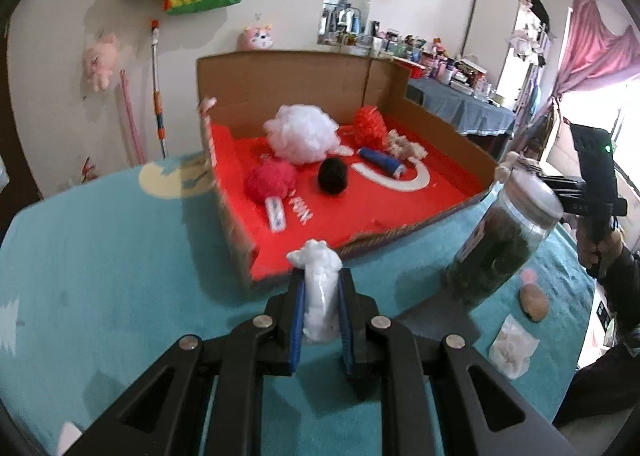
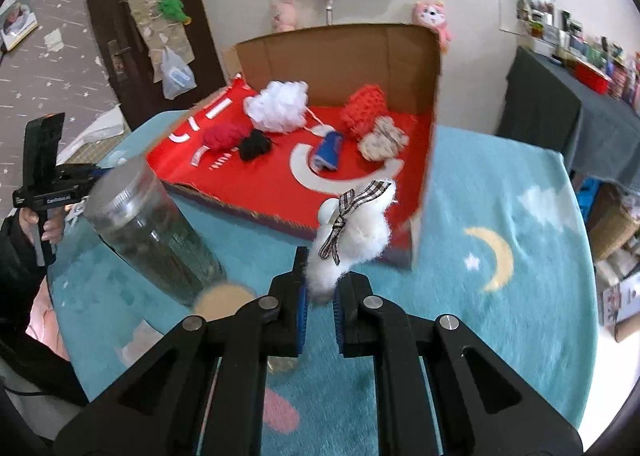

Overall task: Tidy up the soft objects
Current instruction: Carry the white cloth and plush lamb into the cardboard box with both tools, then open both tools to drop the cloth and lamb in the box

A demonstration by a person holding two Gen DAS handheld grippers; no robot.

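My left gripper (image 1: 321, 284) is shut on a white cotton roll in clear wrap (image 1: 319, 292), held above the teal table just short of the open cardboard box (image 1: 236, 224). My right gripper (image 2: 320, 288) is shut on a white fluffy plush with a checked ribbon (image 2: 356, 232), held near the box's front edge (image 2: 240, 208). Inside the box lie a white mesh pouf (image 1: 302, 132), an orange pouf (image 1: 370, 124), a red ball (image 1: 270, 178), a black ball (image 1: 333, 175), a blue roll (image 1: 382, 162) and a beige bundle (image 2: 382, 138).
A tall glass jar with dark green contents (image 1: 504, 240) stands right of the box on the teal cloth (image 2: 500, 216). A tan lump (image 1: 534, 300) and a white wrapped piece (image 1: 512, 348) lie beyond it. A cluttered side table (image 1: 460, 104) stands behind.
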